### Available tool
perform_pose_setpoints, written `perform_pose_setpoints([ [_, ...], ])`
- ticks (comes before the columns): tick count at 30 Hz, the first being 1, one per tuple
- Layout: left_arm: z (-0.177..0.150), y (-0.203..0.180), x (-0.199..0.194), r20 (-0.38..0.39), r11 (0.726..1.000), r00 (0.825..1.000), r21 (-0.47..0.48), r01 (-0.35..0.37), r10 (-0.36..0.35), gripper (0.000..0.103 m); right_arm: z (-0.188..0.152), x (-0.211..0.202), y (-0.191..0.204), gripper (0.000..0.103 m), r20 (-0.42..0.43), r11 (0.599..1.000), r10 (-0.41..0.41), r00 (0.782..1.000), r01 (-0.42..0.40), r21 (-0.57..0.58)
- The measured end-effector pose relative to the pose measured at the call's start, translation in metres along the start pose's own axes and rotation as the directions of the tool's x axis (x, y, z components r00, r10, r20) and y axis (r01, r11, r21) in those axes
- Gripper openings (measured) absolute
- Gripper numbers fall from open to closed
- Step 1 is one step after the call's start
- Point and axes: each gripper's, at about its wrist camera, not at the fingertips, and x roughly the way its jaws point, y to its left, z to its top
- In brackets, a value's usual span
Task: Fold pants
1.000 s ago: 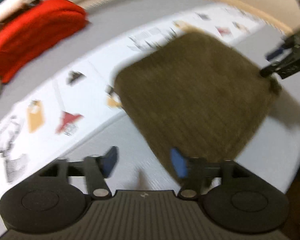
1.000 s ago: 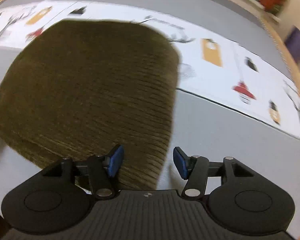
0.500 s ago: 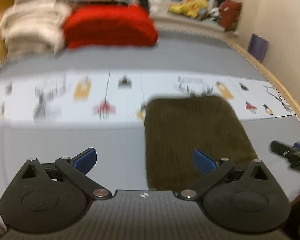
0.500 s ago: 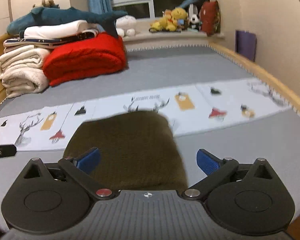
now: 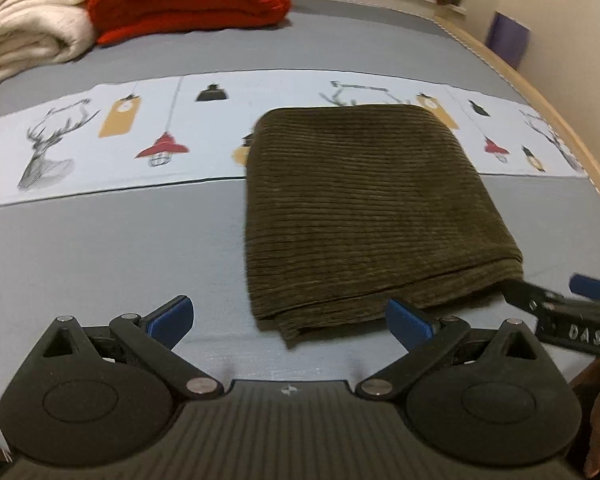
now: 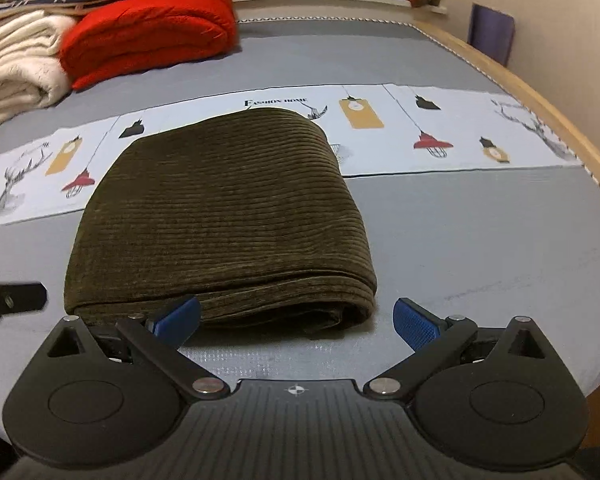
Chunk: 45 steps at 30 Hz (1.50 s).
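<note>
Folded olive corduroy pants (image 6: 220,216) lie flat mid-bed, far edge over the printed strip (image 6: 440,132), near folded edge facing us. Bare grey bedsheet (image 5: 100,260) left and right. Left gripper (image 5: 290,320) spread wide, empty. Right gripper (image 6: 296,322) equally wide, holding nothing; its left pad (image 6: 178,318) possibly brushes the fold.

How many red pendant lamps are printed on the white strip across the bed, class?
2 in each view. In the right wrist view, one red lamp lies left of the folded pants, the other right. The pants may hide more.
</note>
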Motion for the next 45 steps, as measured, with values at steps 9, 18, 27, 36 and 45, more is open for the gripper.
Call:
perform_pose_setpoints([
  [9, -0.009, -0.011, 0.009, -0.012, 0.999, 1.0, 0.03, -0.011, 0.011, 0.103, 0.001, 0.001, -0.005, 0.102, -0.002, 0.999, 0.004, 1.0, -0.003, 0.038],
  [18, -0.013, -0.015, 0.011, -0.028, 0.999, 1.0, 0.042, -0.003, 0.004, 0.103, 0.0, 0.0, -0.007, 0.102, -0.005, 1.0, 0.001, 1.0, -0.001, 0.032],
  [27, -0.013, -0.017, 0.009, -0.021, 0.999, 1.0, 0.053, 0.005, -0.004, 0.103, 0.0, 0.001, -0.007, 0.102, -0.006, 1.0, -0.004, 1.0, 0.005, 0.027],
  [36, -0.013, -0.018, 0.007, -0.018, 0.998, 1.0, 0.063, 0.013, -0.012, 0.103, -0.001, 0.001, -0.005, 0.102, -0.007, 1.0, -0.008, 1.0, 0.008, 0.022],
  [45, -0.015, -0.021, 0.006, -0.011, 0.997, 1.0, 0.076, 0.018, -0.017, 0.103, -0.001, 0.001, -0.005, 0.102, -0.006, 1.0, -0.009, 1.0, 0.009, 0.02],
])
